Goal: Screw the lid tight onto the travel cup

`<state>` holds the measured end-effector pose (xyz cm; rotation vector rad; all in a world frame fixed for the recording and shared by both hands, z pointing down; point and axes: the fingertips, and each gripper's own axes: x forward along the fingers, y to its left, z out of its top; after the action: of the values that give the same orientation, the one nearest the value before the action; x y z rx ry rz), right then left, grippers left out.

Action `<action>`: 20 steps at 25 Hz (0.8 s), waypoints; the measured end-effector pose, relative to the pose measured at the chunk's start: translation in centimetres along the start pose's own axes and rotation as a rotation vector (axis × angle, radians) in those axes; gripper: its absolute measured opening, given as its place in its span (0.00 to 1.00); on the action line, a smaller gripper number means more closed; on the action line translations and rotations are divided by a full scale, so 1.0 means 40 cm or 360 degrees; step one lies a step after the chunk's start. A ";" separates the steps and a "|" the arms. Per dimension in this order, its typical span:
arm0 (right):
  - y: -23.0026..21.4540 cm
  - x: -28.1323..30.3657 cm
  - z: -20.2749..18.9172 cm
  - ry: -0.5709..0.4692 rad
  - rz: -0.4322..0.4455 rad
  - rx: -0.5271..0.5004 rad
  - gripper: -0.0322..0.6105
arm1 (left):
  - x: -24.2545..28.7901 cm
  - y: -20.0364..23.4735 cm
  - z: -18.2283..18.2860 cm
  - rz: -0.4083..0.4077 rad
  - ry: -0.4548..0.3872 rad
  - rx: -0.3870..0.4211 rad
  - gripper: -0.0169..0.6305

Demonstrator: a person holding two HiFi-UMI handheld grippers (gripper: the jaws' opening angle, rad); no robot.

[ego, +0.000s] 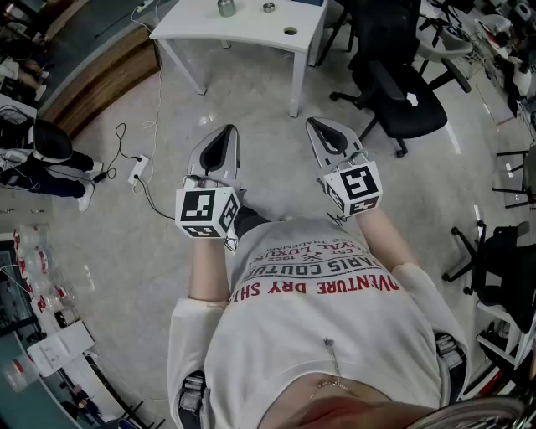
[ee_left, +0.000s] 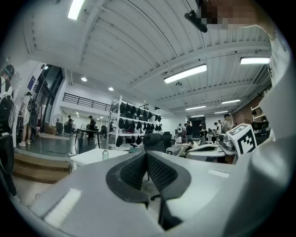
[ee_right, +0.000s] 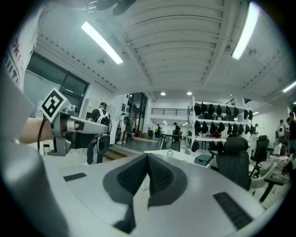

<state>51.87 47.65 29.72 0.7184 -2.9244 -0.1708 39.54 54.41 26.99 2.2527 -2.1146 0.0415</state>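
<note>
Shirt front (ego: 327,335) nearest; beyond it, left gripper (ego: 224,132) and right gripper (ego: 318,126), both level, jaws together and empty. Travel cup (ego: 226,7) stands far off on the white bench (ego: 209,29). Risk: arriving with jaws unopened could nudge and topple the cup.

Grey left tool (ego: 227,130), black-and-white marker cube (ego: 205,213), white table (ego: 243,30).

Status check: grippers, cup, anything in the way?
Left gripper and right gripper shut, empty. Travel cup on white table ahead, untouched, likely lid beside it. Office chair right of table.
</note>
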 end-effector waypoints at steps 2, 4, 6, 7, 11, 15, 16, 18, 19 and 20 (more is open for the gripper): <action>-0.001 0.002 0.000 -0.0003 -0.0007 0.0006 0.06 | 0.001 0.003 -0.001 -0.0003 0.0005 0.0005 0.05; -0.001 0.004 0.000 -0.0004 -0.0011 0.0013 0.06 | 0.000 0.006 -0.003 -0.0002 0.0012 0.0008 0.05; 0.001 0.005 -0.002 -0.0001 -0.0010 0.0020 0.06 | -0.001 0.008 -0.006 -0.0001 0.0020 0.0006 0.05; 0.002 0.005 -0.003 0.0003 -0.0011 0.0023 0.06 | -0.002 0.009 -0.006 -0.0002 0.0024 0.0004 0.05; -0.009 0.008 -0.011 0.0017 -0.0036 0.0064 0.06 | 0.004 0.006 -0.006 -0.0016 0.0033 0.0007 0.05; -0.027 0.019 -0.022 0.0019 -0.0056 0.0109 0.06 | 0.023 0.013 -0.020 -0.0022 0.0053 -0.0019 0.05; -0.029 0.026 -0.027 0.0028 -0.0059 0.0115 0.06 | 0.026 0.018 -0.025 -0.0019 0.0063 -0.0027 0.05; -0.032 0.042 -0.040 0.0049 -0.0054 0.0137 0.06 | 0.029 0.028 -0.038 -0.0019 0.0086 -0.0043 0.05; -0.034 0.051 -0.048 0.0061 -0.0051 0.0147 0.06 | 0.031 0.034 -0.046 -0.0020 0.0098 -0.0049 0.05; -0.037 0.062 -0.056 0.0074 -0.0051 0.0156 0.06 | 0.034 0.043 -0.055 -0.0018 0.0109 -0.0055 0.05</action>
<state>50.70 44.99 31.97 0.7726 -2.8950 -0.0139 37.92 53.05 29.29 2.2105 -2.0526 0.0798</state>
